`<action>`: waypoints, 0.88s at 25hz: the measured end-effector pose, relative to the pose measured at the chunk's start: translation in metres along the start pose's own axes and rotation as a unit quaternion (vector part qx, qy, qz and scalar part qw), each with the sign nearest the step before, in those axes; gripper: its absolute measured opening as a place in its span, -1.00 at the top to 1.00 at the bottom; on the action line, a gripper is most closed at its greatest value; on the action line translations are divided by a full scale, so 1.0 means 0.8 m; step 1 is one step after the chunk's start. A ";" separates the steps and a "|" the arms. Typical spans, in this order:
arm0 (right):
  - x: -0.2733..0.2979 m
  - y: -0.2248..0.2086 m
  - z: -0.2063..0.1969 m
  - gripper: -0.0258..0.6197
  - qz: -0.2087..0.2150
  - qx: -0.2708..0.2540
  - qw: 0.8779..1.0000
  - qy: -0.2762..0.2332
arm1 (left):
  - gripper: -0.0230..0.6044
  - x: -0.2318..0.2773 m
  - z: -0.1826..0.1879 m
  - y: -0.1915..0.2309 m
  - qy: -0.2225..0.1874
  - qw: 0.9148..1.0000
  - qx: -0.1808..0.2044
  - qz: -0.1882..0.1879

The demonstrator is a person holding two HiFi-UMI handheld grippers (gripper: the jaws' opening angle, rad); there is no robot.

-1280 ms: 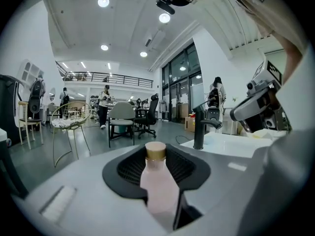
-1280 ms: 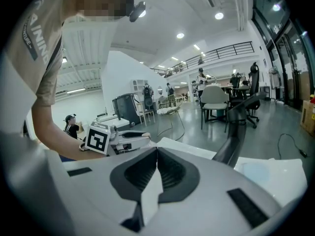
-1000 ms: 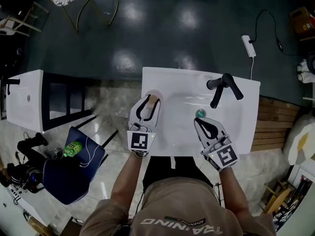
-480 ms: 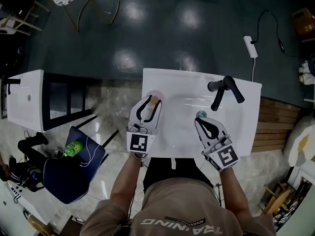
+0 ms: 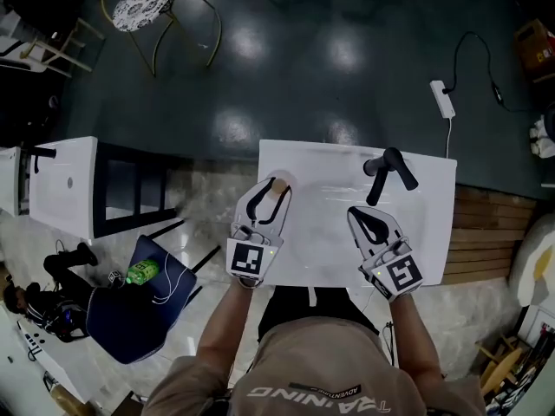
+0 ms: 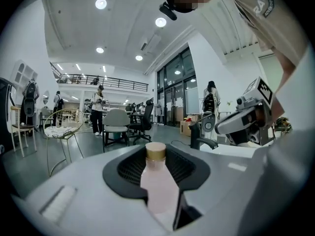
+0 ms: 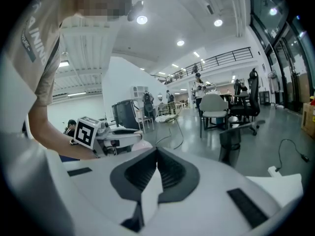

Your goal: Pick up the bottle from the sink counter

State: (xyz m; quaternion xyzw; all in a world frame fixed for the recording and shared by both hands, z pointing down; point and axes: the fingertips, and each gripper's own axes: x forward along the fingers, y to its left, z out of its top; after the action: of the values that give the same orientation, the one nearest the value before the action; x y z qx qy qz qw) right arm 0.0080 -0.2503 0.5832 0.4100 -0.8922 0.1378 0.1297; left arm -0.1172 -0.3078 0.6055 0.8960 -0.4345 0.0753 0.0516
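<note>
A pale pink bottle (image 5: 271, 198) with a tan cap sits between the jaws of my left gripper (image 5: 272, 185), which is shut on it over the left side of the white sink counter (image 5: 323, 167). In the left gripper view the bottle (image 6: 157, 186) lies along the left gripper (image 6: 156, 154), cap pointing away, pads pressed on both sides. My right gripper (image 5: 365, 211) hangs over the basin, to the right, with nothing in it. In the right gripper view the right gripper (image 7: 157, 152) has its tips touching.
A black faucet (image 5: 388, 168) stands at the counter's far right. A white power strip (image 5: 441, 87) lies on the dark floor beyond. Left of the sink are a white cabinet (image 5: 65, 180) and a blue seat (image 5: 130, 306) carrying a green bottle (image 5: 142, 272). Wooden boards (image 5: 481, 224) lie to the right.
The sink counter now looks smaller and lower under the grippers. Both grippers have risen from it, the left one carrying the bottle. The basin's drain is now hidden under the right gripper.
</note>
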 end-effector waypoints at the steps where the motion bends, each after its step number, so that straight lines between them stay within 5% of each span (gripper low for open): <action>1: -0.002 -0.001 0.006 0.89 -0.001 0.000 1.000 -0.001 | 0.52 -0.001 0.009 -0.002 -0.003 1.000 0.001 -0.002; 8: -0.019 -0.008 0.051 0.89 0.007 -0.016 0.999 -0.046 | 0.52 0.001 0.070 -0.014 -0.017 0.999 0.032 -0.014; 22: -0.071 -0.034 0.143 0.89 -0.008 -0.024 0.994 -0.110 | 0.52 -0.001 0.181 -0.020 -0.015 0.999 0.033 -0.006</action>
State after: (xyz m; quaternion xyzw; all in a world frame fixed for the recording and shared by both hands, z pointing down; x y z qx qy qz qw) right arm 0.0516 -0.2680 0.4613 0.4261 -0.9011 0.0689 0.0415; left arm -0.0922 -0.3202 0.4623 0.9008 -0.4272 0.0762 0.0159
